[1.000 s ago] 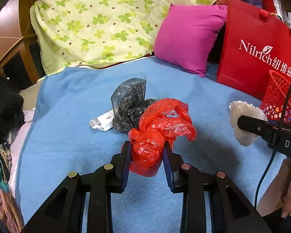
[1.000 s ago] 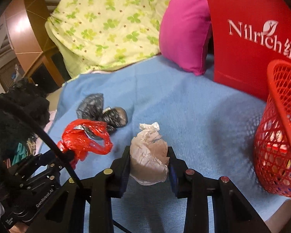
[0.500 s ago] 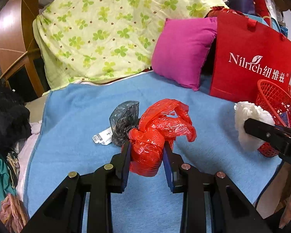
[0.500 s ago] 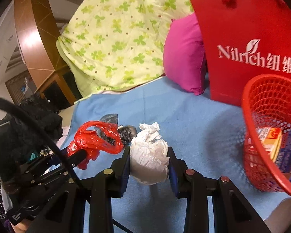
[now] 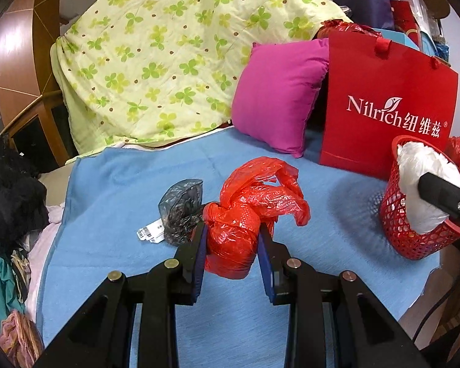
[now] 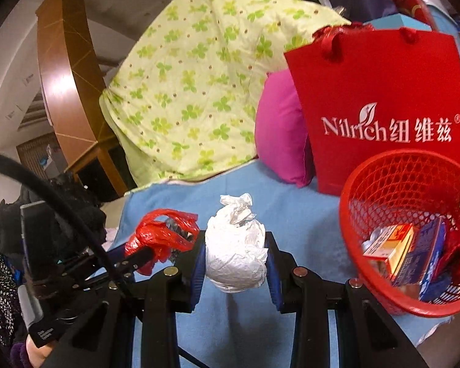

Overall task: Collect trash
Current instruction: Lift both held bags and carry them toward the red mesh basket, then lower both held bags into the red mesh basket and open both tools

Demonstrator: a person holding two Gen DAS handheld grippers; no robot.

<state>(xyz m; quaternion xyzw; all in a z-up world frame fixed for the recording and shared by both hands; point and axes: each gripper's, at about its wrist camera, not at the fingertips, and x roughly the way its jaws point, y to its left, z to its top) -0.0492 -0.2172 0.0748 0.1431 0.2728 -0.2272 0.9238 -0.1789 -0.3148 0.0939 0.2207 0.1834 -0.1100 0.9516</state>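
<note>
Right wrist view: right gripper (image 6: 235,266) clamped on white wad (image 6: 235,254), basket (image 6: 383,165) just right of fingers. Left gripper (image 5: 231,245) clamped on red bag (image 5: 245,214), black bag (image 5: 181,208) ahead-left. Step: carry to basket. Next: centre over rim, release wad.

Both wrist cameras look forward along their tongs, close above the blue blanket (image 5: 113,184), sharing the red basket (image 6: 368,181).

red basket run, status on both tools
Left tool shut on red bag. Right tool shut on white wad, beside red basket. Grey bag on blanket. Path clear.
</note>
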